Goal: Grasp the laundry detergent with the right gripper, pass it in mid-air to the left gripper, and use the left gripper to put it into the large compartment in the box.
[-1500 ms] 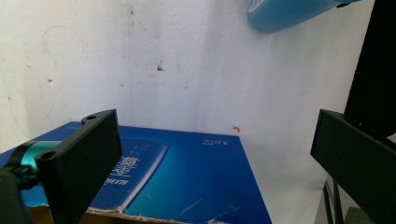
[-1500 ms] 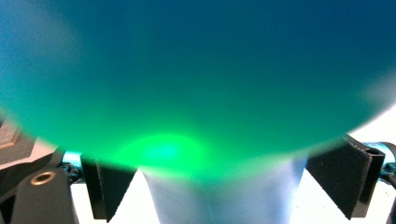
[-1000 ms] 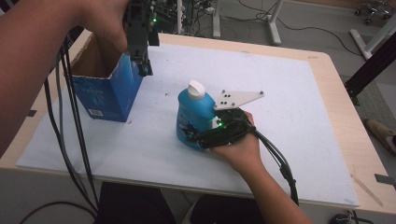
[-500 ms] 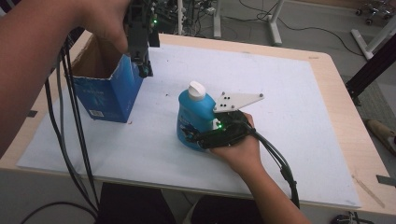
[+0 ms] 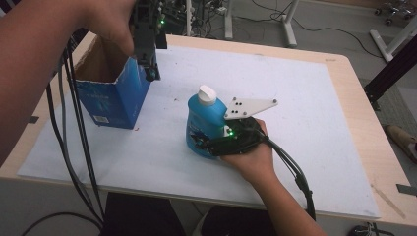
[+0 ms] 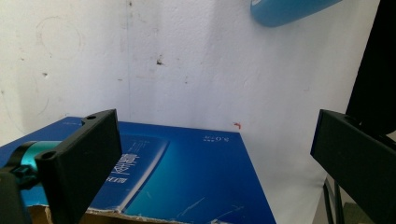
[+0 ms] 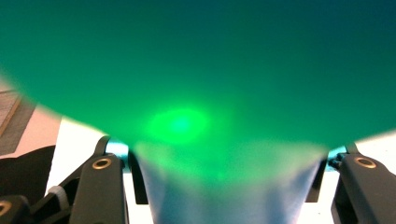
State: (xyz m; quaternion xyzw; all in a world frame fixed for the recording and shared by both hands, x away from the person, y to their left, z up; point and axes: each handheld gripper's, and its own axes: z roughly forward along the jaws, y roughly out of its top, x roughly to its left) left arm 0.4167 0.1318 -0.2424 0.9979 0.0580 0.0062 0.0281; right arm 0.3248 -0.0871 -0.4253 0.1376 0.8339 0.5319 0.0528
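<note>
A blue bottle [image 5: 202, 120] with a white cap [image 5: 207, 93] stands upright mid-table. My right gripper [image 5: 200, 143] reaches it from the right, low on its body, and its jaws have just been closing with the bottle between them. In the right gripper view the bottle [image 7: 196, 70] fills the gap and both jaws touch its sides. My left gripper [image 5: 149, 73] hangs open, pointing down, at the right rim of an open blue cardboard box [image 5: 110, 101]. The left gripper view looks down the box's blue side [image 6: 187, 172], with nothing between the jaws [image 6: 215, 154].
A white mat [image 5: 305, 128] covers most of the wooden table [image 5: 355, 93]. Black cables [image 5: 74, 147] hang off the front left edge, and another cable [image 5: 290, 167] trails from my right gripper. The bottle's base [image 6: 289, 9] shows at the top of the left gripper view.
My right gripper's jaws have drawn in around the lower part of the bottle. Neither hand has shifted, and the bottle and box stand where they were.
</note>
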